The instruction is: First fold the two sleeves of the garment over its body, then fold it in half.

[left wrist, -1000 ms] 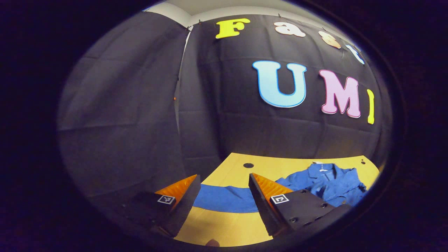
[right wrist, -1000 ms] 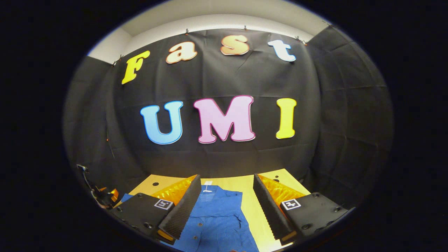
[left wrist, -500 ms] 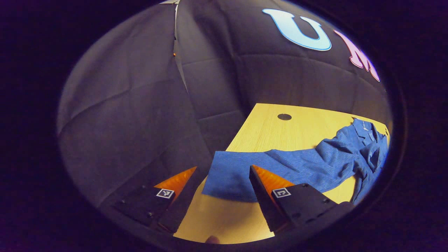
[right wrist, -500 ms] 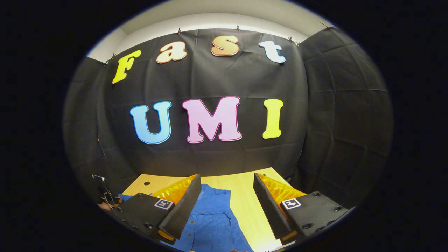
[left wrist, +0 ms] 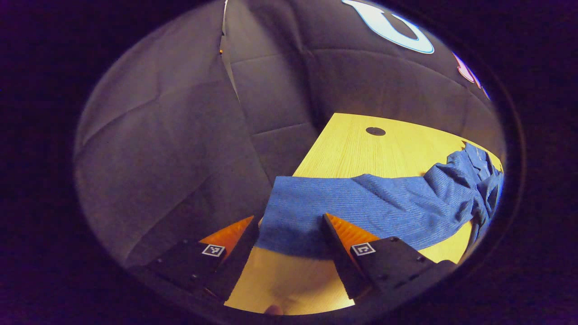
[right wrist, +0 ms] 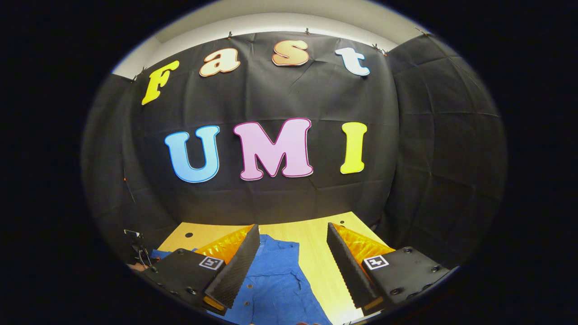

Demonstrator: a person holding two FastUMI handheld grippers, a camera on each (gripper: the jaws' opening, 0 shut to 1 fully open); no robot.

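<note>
Because the blue garment (left wrist: pixel 388 205) is soft, light cloth that will sag and drag, I judge the cuff end of its sleeve (left wrist: pixel 293 212), at the worktop (left wrist: pixel 356 149) left edge, the best hold, both my left gripper (left wrist: pixel 289 241) and right gripper (right wrist: pixel 293 257) fingers spread, empty.
</note>
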